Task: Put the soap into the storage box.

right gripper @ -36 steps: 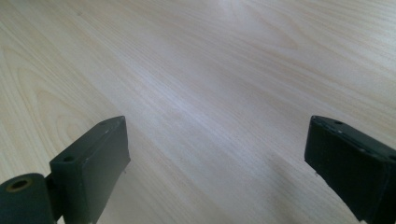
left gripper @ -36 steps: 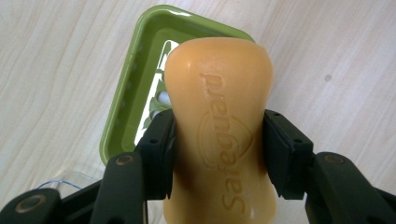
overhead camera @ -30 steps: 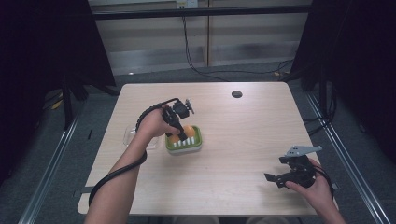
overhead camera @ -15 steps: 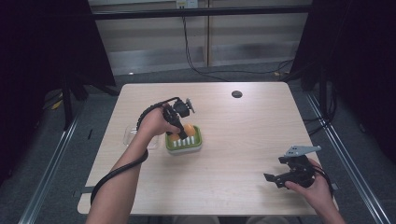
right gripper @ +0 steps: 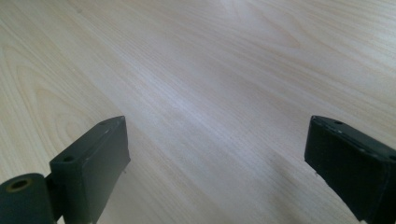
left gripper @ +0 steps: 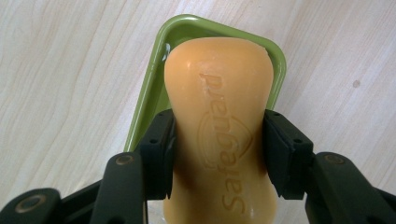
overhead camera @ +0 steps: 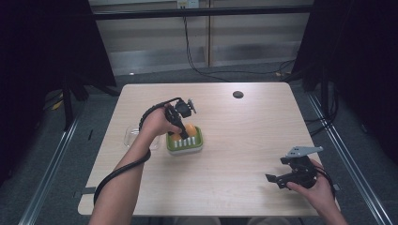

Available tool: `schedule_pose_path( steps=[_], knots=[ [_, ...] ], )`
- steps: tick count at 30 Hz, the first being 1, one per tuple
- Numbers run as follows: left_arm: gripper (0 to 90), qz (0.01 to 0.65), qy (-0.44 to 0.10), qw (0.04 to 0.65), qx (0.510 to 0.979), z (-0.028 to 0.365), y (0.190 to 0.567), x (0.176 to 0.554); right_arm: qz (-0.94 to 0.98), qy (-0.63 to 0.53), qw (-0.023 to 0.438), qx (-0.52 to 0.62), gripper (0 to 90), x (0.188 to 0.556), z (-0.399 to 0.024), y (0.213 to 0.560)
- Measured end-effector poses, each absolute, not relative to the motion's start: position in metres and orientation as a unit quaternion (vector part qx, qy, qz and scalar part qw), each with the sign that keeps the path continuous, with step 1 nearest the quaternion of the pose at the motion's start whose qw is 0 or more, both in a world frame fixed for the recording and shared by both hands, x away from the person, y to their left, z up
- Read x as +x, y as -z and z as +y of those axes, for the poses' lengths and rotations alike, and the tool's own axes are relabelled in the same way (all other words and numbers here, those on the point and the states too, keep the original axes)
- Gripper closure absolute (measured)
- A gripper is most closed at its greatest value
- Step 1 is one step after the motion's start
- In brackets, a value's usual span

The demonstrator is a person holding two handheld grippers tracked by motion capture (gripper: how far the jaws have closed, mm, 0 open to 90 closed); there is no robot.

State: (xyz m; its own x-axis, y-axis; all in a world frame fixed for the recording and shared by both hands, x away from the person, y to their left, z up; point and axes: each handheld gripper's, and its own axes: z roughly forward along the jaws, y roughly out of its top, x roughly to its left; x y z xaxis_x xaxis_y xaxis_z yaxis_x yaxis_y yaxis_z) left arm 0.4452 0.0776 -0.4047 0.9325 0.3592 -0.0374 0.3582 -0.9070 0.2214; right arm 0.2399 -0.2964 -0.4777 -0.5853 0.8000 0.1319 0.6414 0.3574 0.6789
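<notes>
An orange bar of soap (left gripper: 219, 121) with raised lettering sits between the two black jaws of my left gripper (left gripper: 218, 154), which is shut on it. Below it lies a green soap dish (left gripper: 154, 88) with a white ribbed insert (overhead camera: 184, 142). In the high view the left gripper (overhead camera: 180, 126) holds the soap (overhead camera: 189, 130) over the dish (overhead camera: 199, 143) at the table's middle left. My right gripper (overhead camera: 277, 180) rests near the front right corner, jaws wide apart, and nothing is between them (right gripper: 217, 154).
A clear plastic lid or tray (overhead camera: 129, 137) lies left of the dish, partly under the forearm. A small dark round disc (overhead camera: 238, 94) sits near the far edge. The wooden table (overhead camera: 244, 136) has black curtains on both sides and cables behind.
The left hand with the soap has shifted only slightly over the dish. The right gripper stays in place.
</notes>
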Motion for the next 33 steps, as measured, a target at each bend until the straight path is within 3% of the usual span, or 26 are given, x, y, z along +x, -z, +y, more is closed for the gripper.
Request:
schedule_pose_path(
  steps=[33],
  knots=[
    [49.5, 0.183, 0.001, 0.111, 0.977, 0.076, 0.419, 0.454, 0.817, -0.355, 0.109, 0.440, 6.1, 0.241, -0.296, 0.479]
  ],
)
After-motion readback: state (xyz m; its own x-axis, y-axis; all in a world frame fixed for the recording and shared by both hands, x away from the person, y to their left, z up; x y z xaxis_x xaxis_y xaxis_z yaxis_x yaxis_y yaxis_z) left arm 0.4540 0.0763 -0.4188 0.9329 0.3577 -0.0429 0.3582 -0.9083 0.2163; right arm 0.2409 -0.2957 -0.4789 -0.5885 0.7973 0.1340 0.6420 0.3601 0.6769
